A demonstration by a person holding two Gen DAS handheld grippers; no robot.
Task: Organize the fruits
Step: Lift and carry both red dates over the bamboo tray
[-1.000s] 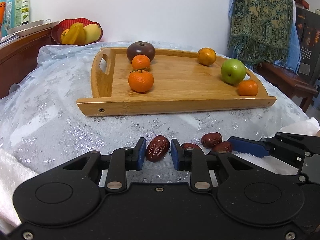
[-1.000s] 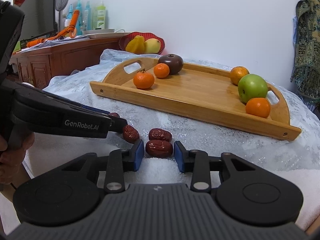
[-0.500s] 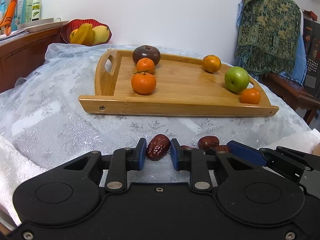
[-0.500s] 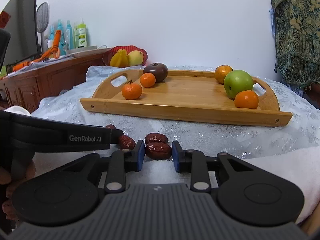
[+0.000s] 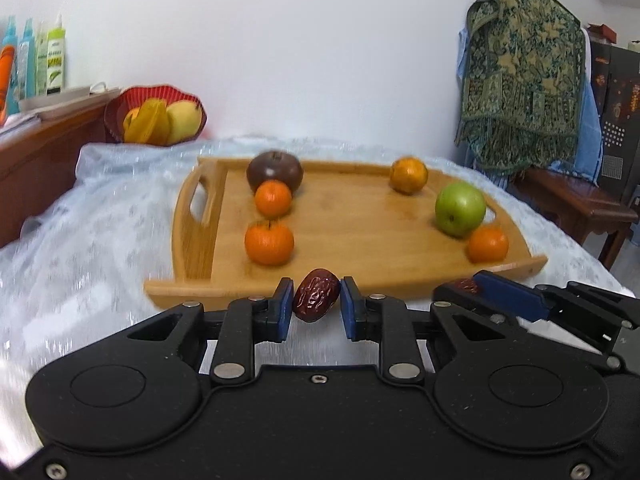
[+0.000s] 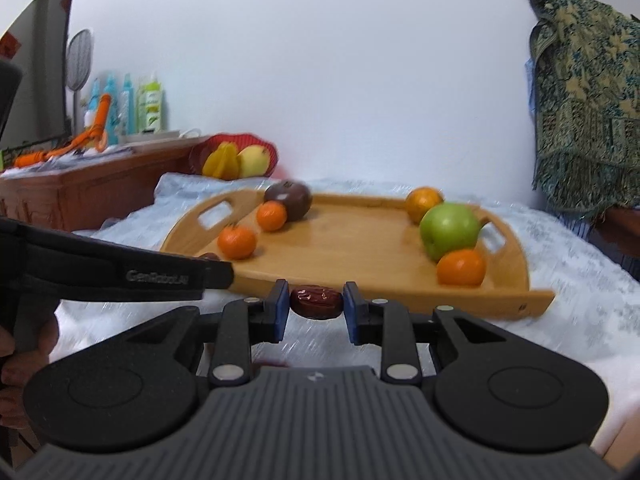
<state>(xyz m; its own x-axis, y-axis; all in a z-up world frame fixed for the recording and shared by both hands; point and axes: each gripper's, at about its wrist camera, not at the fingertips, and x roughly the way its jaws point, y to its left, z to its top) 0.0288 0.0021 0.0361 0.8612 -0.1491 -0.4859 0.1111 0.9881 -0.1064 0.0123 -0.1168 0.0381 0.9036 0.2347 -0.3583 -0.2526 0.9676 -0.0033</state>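
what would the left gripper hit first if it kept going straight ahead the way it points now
Probably the near rim of the wooden tray, just beyond the red date held in the left gripper; depth is unclear, so it might pass over.

Wooden tray point(image 5: 360, 236): centre bare. Obstacles: tangerines point(image 5: 269, 242) and a dark fruit point(image 5: 274, 171) at 9 o'clock, green apple point(image 5: 460, 209) and more tangerines at 3 o'clock. Near rim low; tablecloth point(image 5: 100, 240) before it clear.

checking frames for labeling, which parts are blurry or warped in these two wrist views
Left wrist: tablecloth and tray motion-smeared; date in the left gripper sharp. Right wrist: cloth and fruit soft, date in the right gripper crisp. Both show fisheye bending and dark corners.
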